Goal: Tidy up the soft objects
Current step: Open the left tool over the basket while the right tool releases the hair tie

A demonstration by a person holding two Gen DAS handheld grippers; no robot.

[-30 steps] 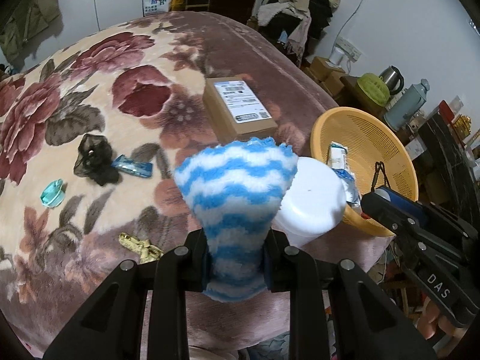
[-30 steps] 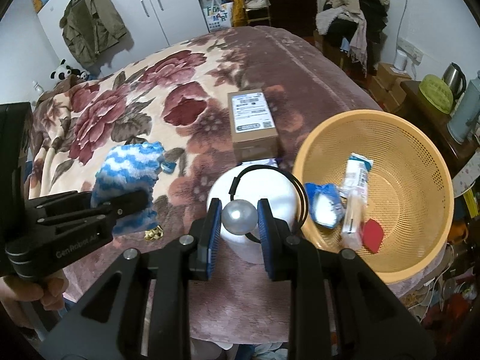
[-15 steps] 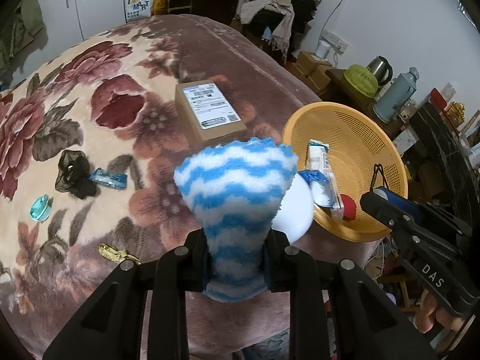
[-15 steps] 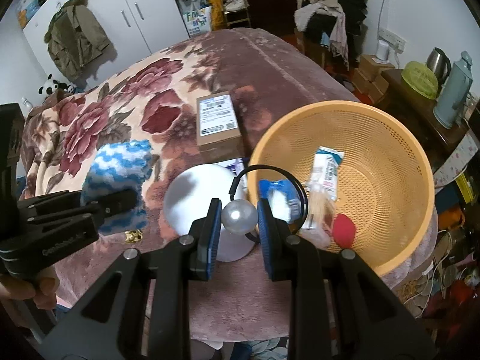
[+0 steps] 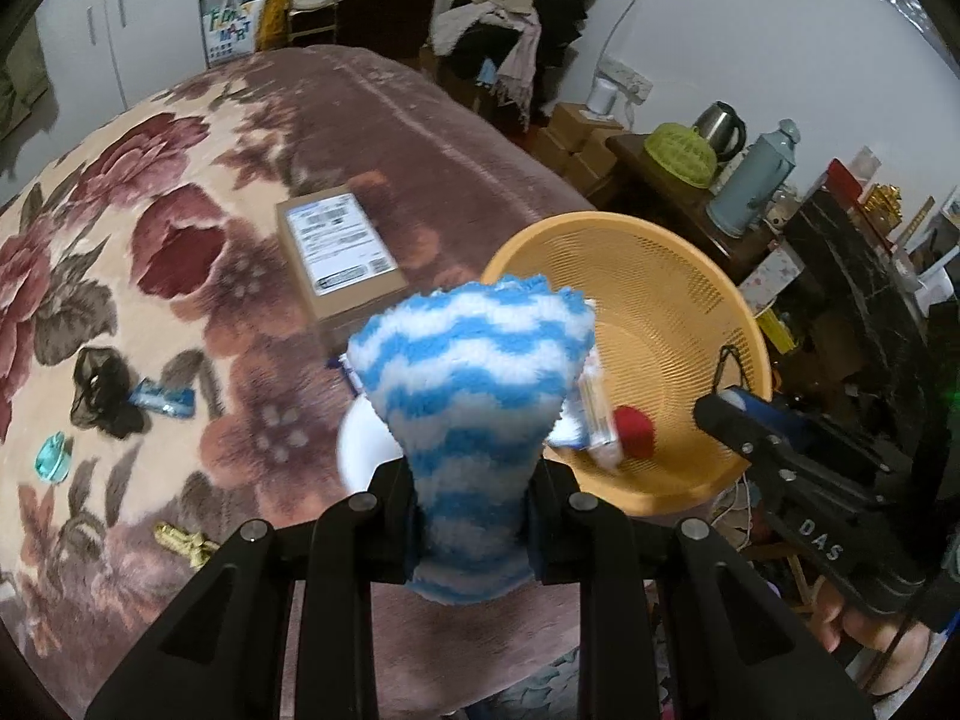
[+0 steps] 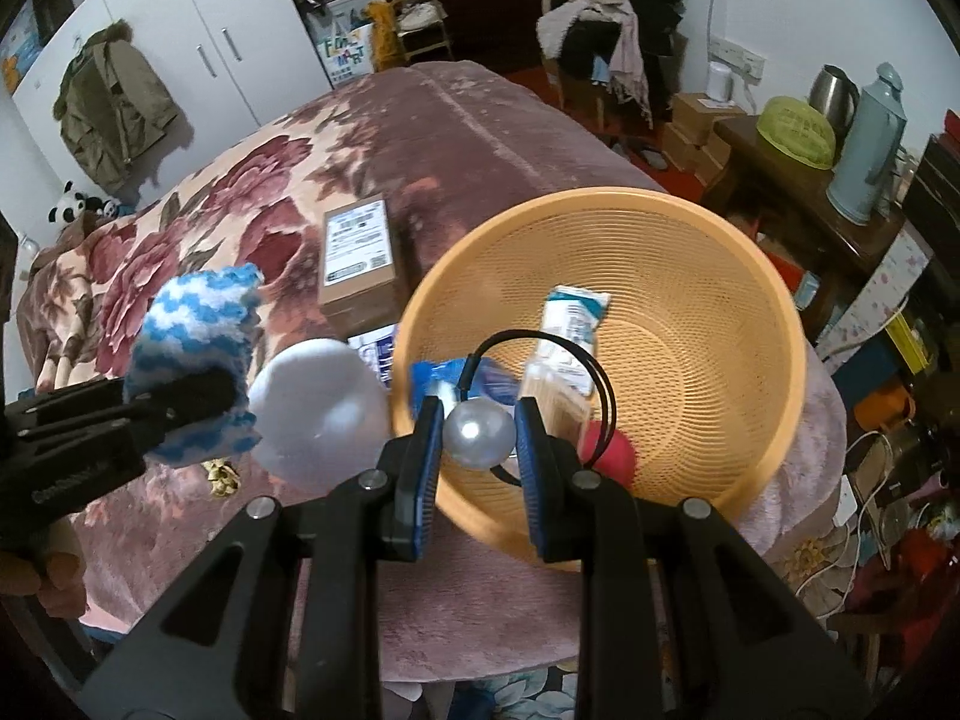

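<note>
My left gripper (image 5: 471,516) is shut on a fluffy blue-and-white striped cloth (image 5: 474,360), which fans out above the fingers and hangs over the left rim of the orange mesh basket (image 5: 678,276). In the right wrist view the same cloth (image 6: 192,324) shows at the left. My right gripper (image 6: 479,450) is shut on the pearl bead (image 6: 479,435) of a black hair tie, whose loop (image 6: 600,378) arcs over the basket (image 6: 690,276). The bead hangs above the basket's near rim. Inside lie a blue packet (image 6: 492,381), a white packet (image 6: 570,318) and a red ball (image 6: 609,456).
A white dome (image 6: 318,402) and a cardboard box (image 6: 359,255) sit on the floral blanket left of the basket. A black net (image 5: 102,390), blue wrapper (image 5: 162,399), teal clip (image 5: 51,459) and gold piece (image 5: 180,540) lie further left. A cluttered side table (image 6: 780,138) stands at the right.
Both grippers have carried their loads rightward towards the basket, which now sits nearer the middle of both views. Neither grip has changed.
</note>
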